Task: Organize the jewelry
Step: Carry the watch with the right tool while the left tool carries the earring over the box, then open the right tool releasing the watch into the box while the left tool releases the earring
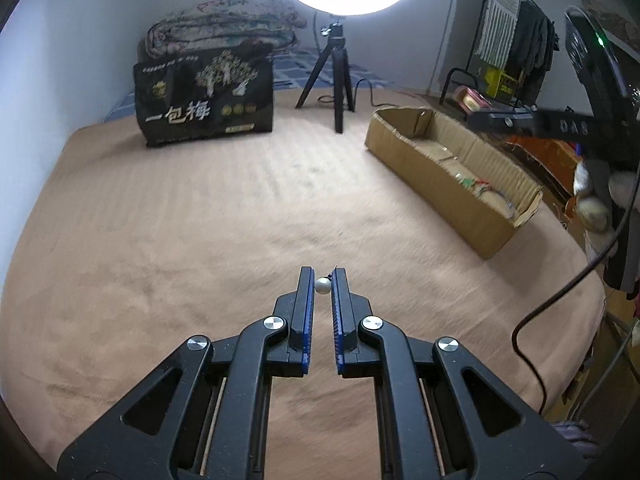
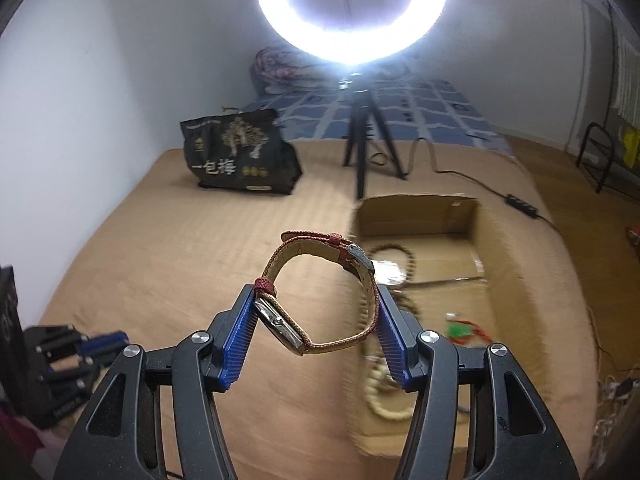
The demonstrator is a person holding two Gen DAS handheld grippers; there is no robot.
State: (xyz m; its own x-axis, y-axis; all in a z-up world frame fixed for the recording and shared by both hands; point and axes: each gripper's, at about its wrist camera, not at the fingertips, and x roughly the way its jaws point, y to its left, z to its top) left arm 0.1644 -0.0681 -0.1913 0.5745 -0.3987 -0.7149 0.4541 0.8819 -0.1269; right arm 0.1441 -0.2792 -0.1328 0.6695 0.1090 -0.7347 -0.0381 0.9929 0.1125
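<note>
My left gripper (image 1: 322,280) is shut on a small pearl earring (image 1: 322,286), pinched at the fingertips above the tan bedspread. My right gripper (image 2: 316,300) is shut on a wristwatch (image 2: 316,292) with a red-and-tan strap, its case against the left pad, held just left of an open cardboard box (image 2: 516,264). The box holds bead bracelets (image 2: 390,396) and other small pieces. In the left wrist view the box (image 1: 452,196) lies far right. The left gripper (image 2: 68,356) shows at the right wrist view's lower left.
A black snack bag (image 1: 204,100) stands at the back left. A ring light on a black tripod (image 1: 334,76) stands at the back centre, its cable running right. A folded quilt (image 1: 224,26) lies behind the bag. A black stand (image 1: 600,120) is at the right.
</note>
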